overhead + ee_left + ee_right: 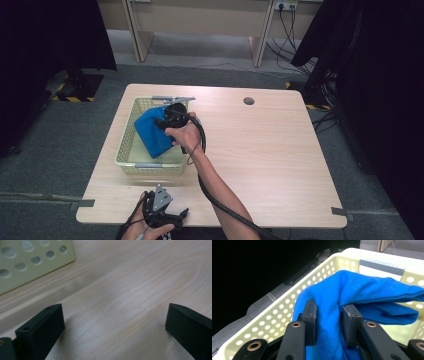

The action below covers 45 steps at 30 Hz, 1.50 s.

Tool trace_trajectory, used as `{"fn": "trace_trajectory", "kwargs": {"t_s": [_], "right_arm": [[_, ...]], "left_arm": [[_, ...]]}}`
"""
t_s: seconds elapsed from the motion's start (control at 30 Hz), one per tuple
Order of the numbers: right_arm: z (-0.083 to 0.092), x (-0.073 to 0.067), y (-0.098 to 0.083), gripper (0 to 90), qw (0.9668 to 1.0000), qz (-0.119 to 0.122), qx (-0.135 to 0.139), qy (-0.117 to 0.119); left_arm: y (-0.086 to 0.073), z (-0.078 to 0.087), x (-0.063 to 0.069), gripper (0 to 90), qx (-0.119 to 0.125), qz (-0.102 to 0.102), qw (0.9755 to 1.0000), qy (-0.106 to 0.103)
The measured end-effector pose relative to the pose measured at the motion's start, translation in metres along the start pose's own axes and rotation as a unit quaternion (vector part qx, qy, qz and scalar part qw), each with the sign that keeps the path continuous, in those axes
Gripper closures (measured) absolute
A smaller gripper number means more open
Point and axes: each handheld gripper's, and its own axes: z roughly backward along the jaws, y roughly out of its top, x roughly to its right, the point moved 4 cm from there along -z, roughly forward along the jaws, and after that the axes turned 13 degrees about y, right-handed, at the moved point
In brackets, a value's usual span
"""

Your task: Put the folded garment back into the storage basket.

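Note:
A blue cloth (153,131) lies bunched in a pale yellow perforated basket (126,150) on the left half of the wooden table. My right gripper (167,119) reaches over the basket's right rim and is shut on a fold of the blue cloth (362,293), which is pinched between its two black jaws; the basket wall (274,317) curves behind it. My left gripper (170,216) rests low at the table's front edge, below the basket. In the left gripper view its jaws stand wide apart over bare wood, with nothing between them, and the basket's corner (30,262) shows at upper left.
The table (270,150) has a round cable hole (248,101) near its back edge. A grey bar (172,98) lies by the basket's far rim. Black curtains hang at both sides, and cables run on the floor behind the table.

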Motion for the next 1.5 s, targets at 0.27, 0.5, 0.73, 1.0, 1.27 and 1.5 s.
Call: {"fn": "trace_trajectory", "kwargs": {"t_s": [0.27,0.5,0.73,1.0,1.27,1.5], "right_arm": [[-0.006,0.002,-0.006,67.7,0.9999,-0.009,-0.007,-0.002],[-0.011,0.005,-0.013,60.6,0.9995,-0.014,-0.029,-0.001],[-0.008,0.008,-0.014,46.5,0.9992,-0.017,-0.033,-0.015],[0.007,0.007,-0.005,40.2,0.9994,-0.005,-0.027,-0.022],[0.019,0.015,-0.01,32.8,0.9992,-0.007,-0.027,-0.027],[0.031,0.018,-0.014,26.7,0.9994,-0.003,-0.024,-0.023]], "left_arm": [[0.0,0.0,0.0,1.2,-0.001,0.001,1.0,0.0],[0.0,0.0,0.0,1.3,0.001,0.001,1.0,0.0],[0.0,0.0,0.0,1.3,0.0,0.001,1.0,0.0],[0.0,0.0,0.0,1.3,0.0,0.0,1.0,0.0],[0.0,0.0,0.0,1.2,0.0,0.001,1.0,0.0],[0.0,0.0,0.0,1.3,-0.001,0.001,1.0,0.0]]}}
